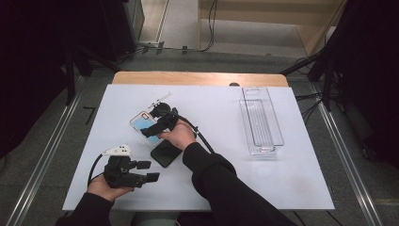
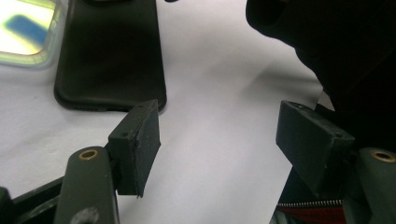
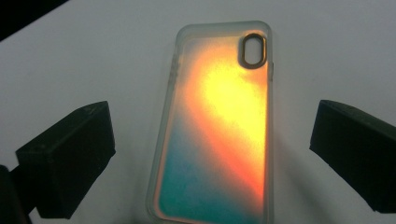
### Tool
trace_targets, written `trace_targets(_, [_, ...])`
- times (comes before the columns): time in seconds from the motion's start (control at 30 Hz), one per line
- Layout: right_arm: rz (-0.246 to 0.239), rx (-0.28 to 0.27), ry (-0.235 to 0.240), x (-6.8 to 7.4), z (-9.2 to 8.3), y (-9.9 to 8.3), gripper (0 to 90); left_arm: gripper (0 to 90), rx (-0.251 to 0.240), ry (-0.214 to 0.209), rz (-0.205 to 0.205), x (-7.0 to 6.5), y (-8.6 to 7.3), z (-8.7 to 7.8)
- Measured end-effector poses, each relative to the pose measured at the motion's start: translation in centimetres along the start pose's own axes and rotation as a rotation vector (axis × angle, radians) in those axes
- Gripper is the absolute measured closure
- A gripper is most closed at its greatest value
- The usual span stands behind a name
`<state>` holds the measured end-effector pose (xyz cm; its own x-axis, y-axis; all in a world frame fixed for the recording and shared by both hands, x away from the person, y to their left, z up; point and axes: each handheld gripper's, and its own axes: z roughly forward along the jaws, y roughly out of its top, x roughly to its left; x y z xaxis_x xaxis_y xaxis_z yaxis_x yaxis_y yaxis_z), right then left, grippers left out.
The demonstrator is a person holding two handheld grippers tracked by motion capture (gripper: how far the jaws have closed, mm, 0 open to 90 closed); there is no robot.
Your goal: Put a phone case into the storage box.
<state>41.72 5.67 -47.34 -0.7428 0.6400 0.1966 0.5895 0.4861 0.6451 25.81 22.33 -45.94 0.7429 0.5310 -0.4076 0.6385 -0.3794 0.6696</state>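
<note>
A translucent phone case (image 3: 219,126), orange fading to teal with an oval camera hole, lies flat on the white table (image 1: 226,179). My right gripper (image 3: 212,154) hangs over it, open, one jaw on each side and neither touching it. In the high view that right gripper (image 1: 151,127) partly hides the case (image 1: 140,123). Just nearer lies a black phone (image 1: 165,153), flat on the table. My left gripper (image 1: 149,171) rests at the front left, open with nothing in it. Its own view shows the left gripper (image 2: 219,135) aimed past the phone (image 2: 109,56), with the case (image 2: 25,28) beyond.
A clear plastic tray (image 1: 261,120), long and narrow, stands at the right of the table. The right forearm in a dark sleeve (image 1: 221,183) crosses the front middle. A wooden edge (image 1: 197,78) runs along the table's far side.
</note>
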Motion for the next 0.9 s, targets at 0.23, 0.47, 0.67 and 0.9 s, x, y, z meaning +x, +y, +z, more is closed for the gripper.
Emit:
trace_targets(0.23, [0.002, 0.04, -0.01, 0.2, 1.0, -0.4, 0.0, 30.6, 0.003, 0.0, 0.001, 0.0, 0.0, 0.0])
trace_targets(0.47, [-0.024, 0.079, -0.043, 0.5, 1.9, -0.8, 0.0, 30.6, 0.002, 0.0, 0.001, 0.0, 0.0, 0.0])
trace_targets(0.67, [-0.028, 0.094, -0.052, 0.7, 2.6, -1.1, 0.0, 30.6, 0.004, 0.001, 0.002, -0.1, 0.0, 0.0])
trace_targets(0.9, [-0.054, 0.077, -0.082, 1.1, 2.9, -1.5, 0.0, 30.6, 0.004, 0.001, 0.002, 0.0, 0.0, 0.0])
